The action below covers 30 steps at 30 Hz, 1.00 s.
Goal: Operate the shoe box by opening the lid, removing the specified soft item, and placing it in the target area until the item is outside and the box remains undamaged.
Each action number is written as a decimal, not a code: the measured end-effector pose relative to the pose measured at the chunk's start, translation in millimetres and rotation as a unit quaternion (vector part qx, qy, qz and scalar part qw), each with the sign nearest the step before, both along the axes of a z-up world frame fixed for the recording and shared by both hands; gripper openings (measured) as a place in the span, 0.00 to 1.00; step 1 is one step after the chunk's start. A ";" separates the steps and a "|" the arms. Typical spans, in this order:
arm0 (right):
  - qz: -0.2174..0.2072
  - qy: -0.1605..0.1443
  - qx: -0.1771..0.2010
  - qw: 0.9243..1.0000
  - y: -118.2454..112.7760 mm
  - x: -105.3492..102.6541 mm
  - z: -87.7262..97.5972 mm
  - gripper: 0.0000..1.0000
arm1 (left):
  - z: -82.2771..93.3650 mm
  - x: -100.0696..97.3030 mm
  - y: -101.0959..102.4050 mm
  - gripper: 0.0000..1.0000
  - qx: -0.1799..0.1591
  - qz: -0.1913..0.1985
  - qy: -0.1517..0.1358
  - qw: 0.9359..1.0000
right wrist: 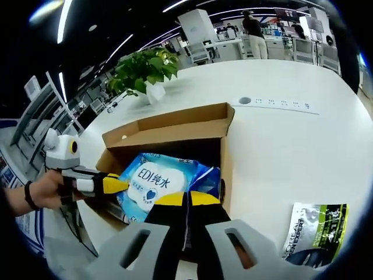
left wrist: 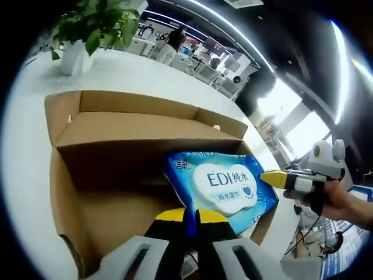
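Observation:
An open brown cardboard box (left wrist: pixel 116 140) (right wrist: pixel 175 125) sits on the white table, its flaps folded out. A blue and white pack of wet wipes (left wrist: pixel 224 186) (right wrist: pixel 154 178) lies tilted at the box's opening, over one corner. My left gripper (left wrist: pixel 192 220) is shut on one edge of the pack; the right gripper view shows it coming in from the left (right wrist: pixel 113 184), held by a hand. My right gripper (right wrist: pixel 187 201) is shut on the opposite edge, and its yellow tip (left wrist: pixel 277 178) meets the pack's corner in the left gripper view.
A potted green plant (left wrist: pixel 87 29) (right wrist: pixel 145 70) stands on the table beyond the box. A green and black packet (right wrist: pixel 315 233) lies on the white table (right wrist: pixel 280 146) to the right of the box. Desks and people are far behind.

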State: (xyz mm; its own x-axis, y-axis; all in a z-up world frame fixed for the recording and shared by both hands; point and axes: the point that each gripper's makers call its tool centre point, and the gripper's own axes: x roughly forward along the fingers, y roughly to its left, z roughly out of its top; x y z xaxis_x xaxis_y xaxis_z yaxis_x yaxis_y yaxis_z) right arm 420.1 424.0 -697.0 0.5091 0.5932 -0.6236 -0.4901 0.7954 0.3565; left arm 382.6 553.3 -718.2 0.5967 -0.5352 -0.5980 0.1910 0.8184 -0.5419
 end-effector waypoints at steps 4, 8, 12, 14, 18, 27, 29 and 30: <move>-0.005 0.002 0.006 1.000 -0.9 -0.5 2.2 0.00 | 4.5 0.4 -0.1 0.05 -0.001 0.000 -0.006 1.000; -0.008 -0.001 0.009 1.000 -1.6 -0.4 6.2 0.00 | 10.2 1.3 -0.7 0.04 -0.002 0.000 -0.013 1.000; -0.013 -0.004 0.015 1.000 -2.4 -0.5 12.6 0.00 | 16.9 1.4 -1.0 0.04 -0.001 -0.001 -0.020 1.000; -0.014 -0.008 0.016 1.000 -3.1 -0.4 16.3 0.00 | 21.0 1.5 -1.2 0.04 -0.002 -0.001 -0.025 1.000; -0.017 -0.016 0.022 0.999 -4.3 0.4 24.2 0.00 | 28.8 2.9 -2.2 0.04 -0.003 -0.001 -0.034 0.999; -0.030 -0.032 0.032 0.999 -13.5 3.7 38.7 0.00 | 47.4 9.1 -8.2 0.04 -0.002 -0.006 -0.055 0.998; -0.031 -0.034 0.032 0.998 -14.9 3.3 40.8 0.00 | 50.8 9.8 -10.4 0.04 -0.002 -0.008 -0.059 0.998; -0.034 -0.036 0.033 0.998 -17.4 3.2 43.3 0.00 | 53.0 10.7 -12.1 0.04 -0.002 -0.010 -0.061 0.998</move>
State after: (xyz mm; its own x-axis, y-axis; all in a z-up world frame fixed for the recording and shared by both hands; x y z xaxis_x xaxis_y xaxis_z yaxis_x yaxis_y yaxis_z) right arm 423.3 406.6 -653.7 0.5910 0.5953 -0.5444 -0.4626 0.8030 0.3759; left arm 393.3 541.1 -665.2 0.6542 -0.5500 -0.5191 0.2726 0.8117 -0.5165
